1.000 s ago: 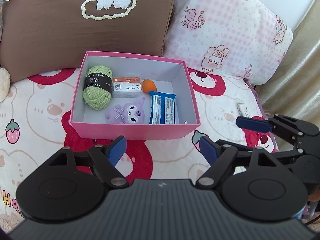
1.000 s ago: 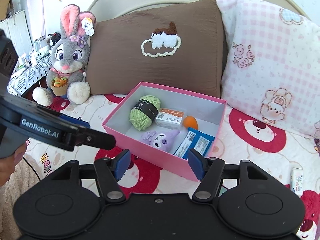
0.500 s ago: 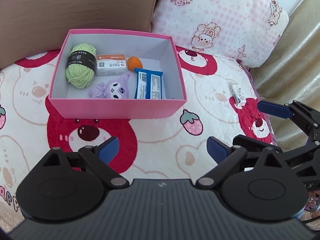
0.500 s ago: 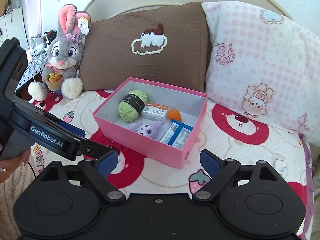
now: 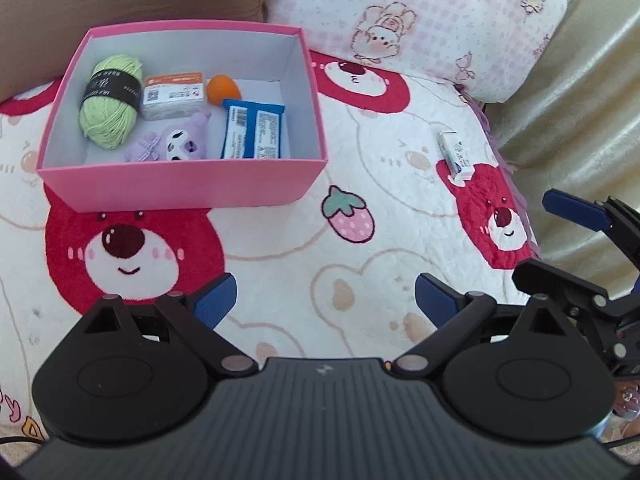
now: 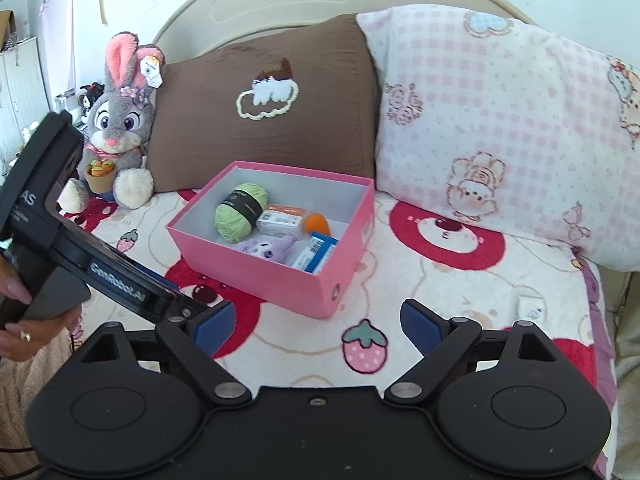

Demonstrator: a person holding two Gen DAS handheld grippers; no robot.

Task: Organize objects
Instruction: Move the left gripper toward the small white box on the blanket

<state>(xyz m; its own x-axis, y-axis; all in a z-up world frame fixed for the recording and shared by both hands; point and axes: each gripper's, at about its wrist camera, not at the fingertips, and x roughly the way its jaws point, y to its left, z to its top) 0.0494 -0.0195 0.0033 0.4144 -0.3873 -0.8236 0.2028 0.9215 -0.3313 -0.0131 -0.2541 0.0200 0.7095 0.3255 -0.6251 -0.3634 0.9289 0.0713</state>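
Observation:
A pink box (image 5: pixel 180 184) (image 6: pixel 256 272) sits on the bear-print bedspread. It holds a green yarn ball (image 5: pixel 110 100), a small orange-and-white pack (image 5: pixel 174 94), an orange ball (image 5: pixel 223 88), a purple plush (image 5: pixel 176 144) and a blue packet (image 5: pixel 254 128). A small white packet (image 5: pixel 454 154) (image 6: pixel 532 310) lies on the bedspread to the right of the box. My left gripper (image 5: pixel 324 304) is open and empty, in front of the box. My right gripper (image 6: pixel 318 326) is open and empty; it also shows at the right edge of the left wrist view (image 5: pixel 560 240).
A brown pillow (image 6: pixel 264 104) and a pink checked pillow (image 6: pixel 500 120) lean behind the box. A grey bunny plush (image 6: pixel 120 120) sits at the back left. The bed's right edge and a beige curtain (image 5: pixel 580 100) lie beyond the white packet.
Both grippers have pulled back from the box and swung right, so the box sits further left and the white packet has come into fuller view. Both stay open.

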